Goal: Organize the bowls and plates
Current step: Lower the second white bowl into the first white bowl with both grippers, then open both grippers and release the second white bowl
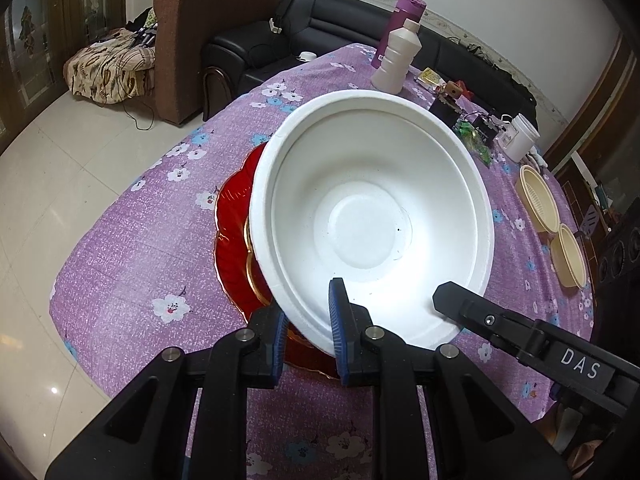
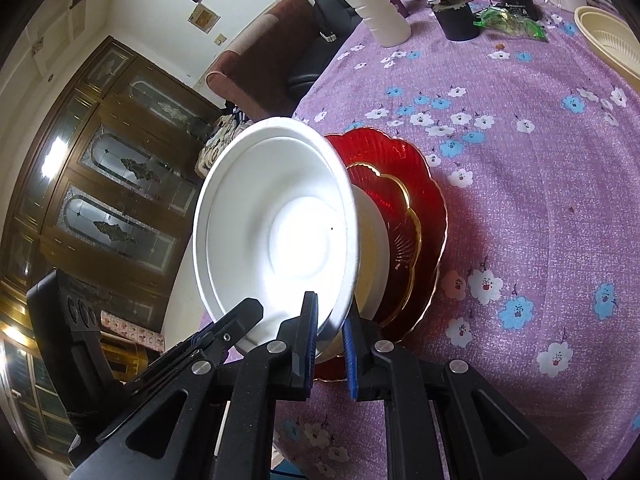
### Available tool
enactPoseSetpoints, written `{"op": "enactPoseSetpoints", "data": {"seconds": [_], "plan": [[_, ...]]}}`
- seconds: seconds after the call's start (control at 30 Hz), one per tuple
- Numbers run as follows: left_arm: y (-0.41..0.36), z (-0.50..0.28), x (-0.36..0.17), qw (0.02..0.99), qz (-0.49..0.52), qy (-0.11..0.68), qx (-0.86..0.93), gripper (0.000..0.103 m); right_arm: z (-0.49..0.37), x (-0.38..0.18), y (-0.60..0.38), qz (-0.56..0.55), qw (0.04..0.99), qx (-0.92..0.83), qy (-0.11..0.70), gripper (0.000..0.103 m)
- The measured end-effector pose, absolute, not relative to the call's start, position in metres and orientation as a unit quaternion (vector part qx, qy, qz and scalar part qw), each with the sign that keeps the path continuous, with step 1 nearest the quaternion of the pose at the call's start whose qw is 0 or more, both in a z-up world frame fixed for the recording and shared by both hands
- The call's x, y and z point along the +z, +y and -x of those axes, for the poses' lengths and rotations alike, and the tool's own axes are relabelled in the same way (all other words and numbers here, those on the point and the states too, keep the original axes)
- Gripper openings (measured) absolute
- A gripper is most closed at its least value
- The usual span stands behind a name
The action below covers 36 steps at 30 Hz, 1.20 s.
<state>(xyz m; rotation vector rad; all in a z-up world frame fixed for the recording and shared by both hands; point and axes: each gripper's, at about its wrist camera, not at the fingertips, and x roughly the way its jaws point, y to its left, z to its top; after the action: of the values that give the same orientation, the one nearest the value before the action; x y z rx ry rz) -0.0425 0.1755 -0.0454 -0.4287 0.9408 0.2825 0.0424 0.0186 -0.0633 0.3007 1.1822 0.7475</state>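
Bowl placement onto the plate stack is judged to be the step in hand. Both grippers clamp the near rim of the white foam bowl (image 1: 372, 208): the left gripper (image 1: 308, 332) has its blue pads nearly together, one outside the wall and one inside; the right gripper (image 2: 330, 340) is closed almost fully on the same rim, a little further round.

Position of the bowl — it is over the red scalloped plate (image 2: 404, 168), which lies on the purple flowered tablecloth (image 2: 540, 200) and carries a smaller gold-edged plate (image 2: 404, 240). In the right wrist view the bowl's base appears to be at or just above the smaller plate; contact cannot be confirmed.

Orientation — the bowl is round, so it has no long axis in plan; its own axis, from base to mouth, is tilted. The mouth faces up and toward the two grippers, the far rim standing higher than the gripped rim.

Procedure, as a judgement:
- Level the bowl before release, so that the base seats flat rather than on one edge.
- Centre the base over the smaller plate.
- Keep both grips light; foam of this kind probably dents or cracks under pinching.
- Open both pairs of jaws together, otherwise the light bowl may tip or slide.

Two cream bowls (image 1: 538, 200) wait at the table's far edge.
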Motion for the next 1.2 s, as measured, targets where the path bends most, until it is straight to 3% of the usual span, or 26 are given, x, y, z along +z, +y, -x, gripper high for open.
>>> {"op": "enactPoseSetpoints", "data": {"seconds": [0.67, 0.8, 1.0, 1.07, 1.2], "plan": [[0.182, 0.039, -0.046, 0.854, 0.22, 0.449, 0.14, 0.018, -0.046, -0.059, 0.02, -0.151, 0.753, 0.34, 0.543, 0.017], [0.184, 0.041, -0.046, 0.852, 0.23, 0.447, 0.145, 0.019, -0.046, -0.058, 0.017, -0.156, 0.754, 0.341, 0.539, 0.032], [0.19, 0.049, -0.04, 0.856, 0.258, 0.42, 0.156, 0.049, -0.043, -0.05, 0.007, -0.173, 0.762, 0.342, 0.523, 0.061], [0.191, 0.054, -0.035, 0.862, 0.265, 0.401, 0.162, 0.066, -0.043, -0.048, 0.004, -0.179, 0.764, 0.341, 0.518, 0.067], [0.191, 0.062, -0.023, 0.873, 0.261, 0.369, 0.181, 0.077, -0.042, -0.043, -0.004, -0.192, 0.767, 0.336, 0.512, 0.078]]}}
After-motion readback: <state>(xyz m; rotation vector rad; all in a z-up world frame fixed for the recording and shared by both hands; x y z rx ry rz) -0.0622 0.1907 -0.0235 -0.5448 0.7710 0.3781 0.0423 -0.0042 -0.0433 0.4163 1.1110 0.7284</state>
